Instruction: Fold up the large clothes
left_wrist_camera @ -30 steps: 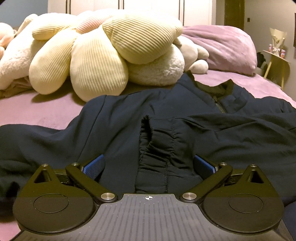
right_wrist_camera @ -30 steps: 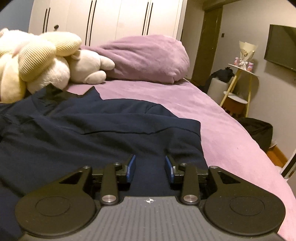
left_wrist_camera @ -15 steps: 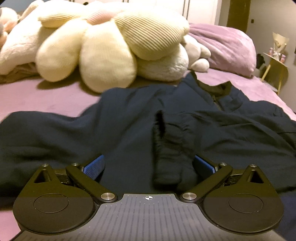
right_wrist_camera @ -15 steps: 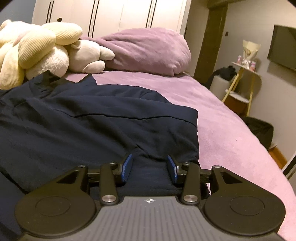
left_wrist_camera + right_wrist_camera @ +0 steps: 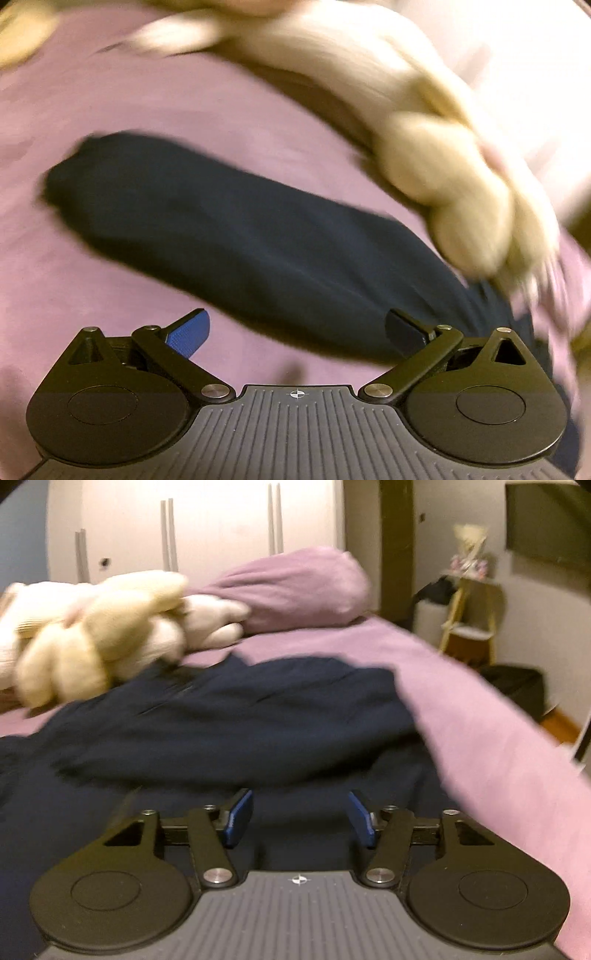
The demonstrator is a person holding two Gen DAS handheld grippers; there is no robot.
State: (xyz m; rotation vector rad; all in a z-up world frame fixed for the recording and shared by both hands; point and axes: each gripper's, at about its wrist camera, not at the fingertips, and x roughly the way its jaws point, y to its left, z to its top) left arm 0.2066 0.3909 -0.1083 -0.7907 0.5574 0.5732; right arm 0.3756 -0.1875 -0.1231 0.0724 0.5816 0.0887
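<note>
Both claws gape, gripping nothing, the right gripper (image 5: 300, 819) having just been opening. The left gripper (image 5: 297, 332) should pinch the dark navy fabric jacket's sleeve (image 5: 207, 221) at the cuff (blurry here).

The left gripper (image 5: 297, 326) is seen with its jaws spread wide, nothing clamped between them; its view is rolled to one side and heavily blurred. The right gripper (image 5: 301, 819) is angled downward, its jaws parted and just opened further, with dark cloth lying beneath and between them but not pressed by the blue pads (image 5: 238, 819). No hand or sleeve is visible in either view.
</note>
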